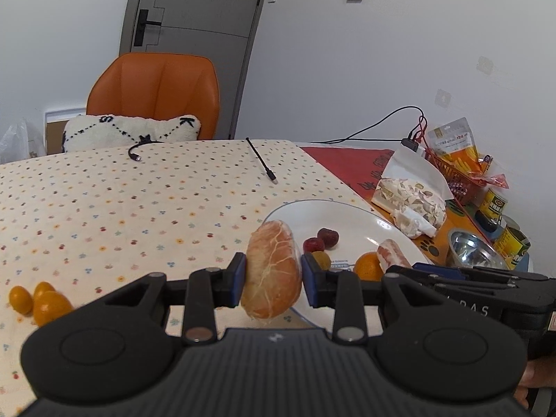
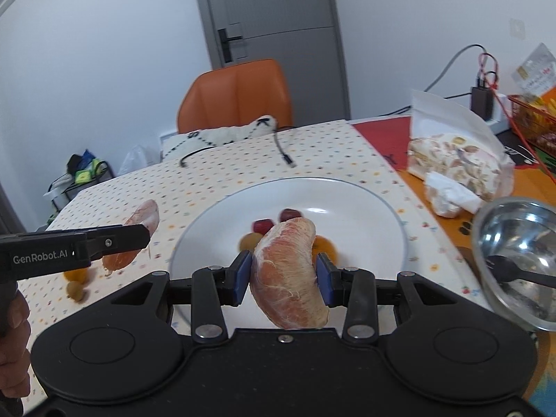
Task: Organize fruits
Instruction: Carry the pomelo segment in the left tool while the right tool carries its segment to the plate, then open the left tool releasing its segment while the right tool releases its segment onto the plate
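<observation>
Both tongs grip fruit. Left gripper [image 1: 272,274] squeezes one peeled pomelo piece [image 1: 272,271] over the dotted cloth [image 1: 104,208], beside the white plate [image 2: 365,215]. Right gripper [image 2: 283,274] squeezes another pomelo piece [image 2: 290,271] above that plate.

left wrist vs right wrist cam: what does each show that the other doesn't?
Left wrist only: three small orange kumquats on the dotted tablecloth, yellow tin cans.

Right wrist only: black plastic fork in the steel bowl, the left hand-held gripper from the side, a cluttered black rack on the floor.

Both: white round plate with small red fruits, orange chair, grey door, each hand-held gripper clamping a peeled pomelo segment.
</observation>
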`<state>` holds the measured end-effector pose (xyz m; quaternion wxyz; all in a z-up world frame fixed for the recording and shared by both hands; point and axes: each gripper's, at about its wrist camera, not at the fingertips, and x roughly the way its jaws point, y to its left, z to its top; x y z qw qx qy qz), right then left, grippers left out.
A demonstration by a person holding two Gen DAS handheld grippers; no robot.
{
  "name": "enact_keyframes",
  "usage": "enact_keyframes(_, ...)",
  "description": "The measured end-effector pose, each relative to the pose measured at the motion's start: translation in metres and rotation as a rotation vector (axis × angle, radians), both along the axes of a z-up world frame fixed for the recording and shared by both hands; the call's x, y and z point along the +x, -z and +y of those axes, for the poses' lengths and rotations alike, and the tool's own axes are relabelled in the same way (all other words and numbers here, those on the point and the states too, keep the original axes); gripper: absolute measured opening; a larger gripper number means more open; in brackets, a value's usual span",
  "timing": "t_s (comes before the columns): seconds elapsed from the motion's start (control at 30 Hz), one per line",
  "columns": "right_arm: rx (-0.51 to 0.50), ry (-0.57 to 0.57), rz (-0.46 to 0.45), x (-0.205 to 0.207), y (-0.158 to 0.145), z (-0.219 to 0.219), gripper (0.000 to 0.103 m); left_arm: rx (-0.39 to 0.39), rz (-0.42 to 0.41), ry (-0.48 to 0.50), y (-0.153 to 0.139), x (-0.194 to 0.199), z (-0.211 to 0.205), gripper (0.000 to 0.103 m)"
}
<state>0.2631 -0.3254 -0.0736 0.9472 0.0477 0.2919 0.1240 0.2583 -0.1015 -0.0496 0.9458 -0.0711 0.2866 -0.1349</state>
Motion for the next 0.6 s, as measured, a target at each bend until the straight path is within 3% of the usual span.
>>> enact_keyframes(0.6,0.037,0.121,0.007,0.016,0.008,-0.033,0.038,0.004,0.045,0.023,0.016,0.028,-0.029,0.033)
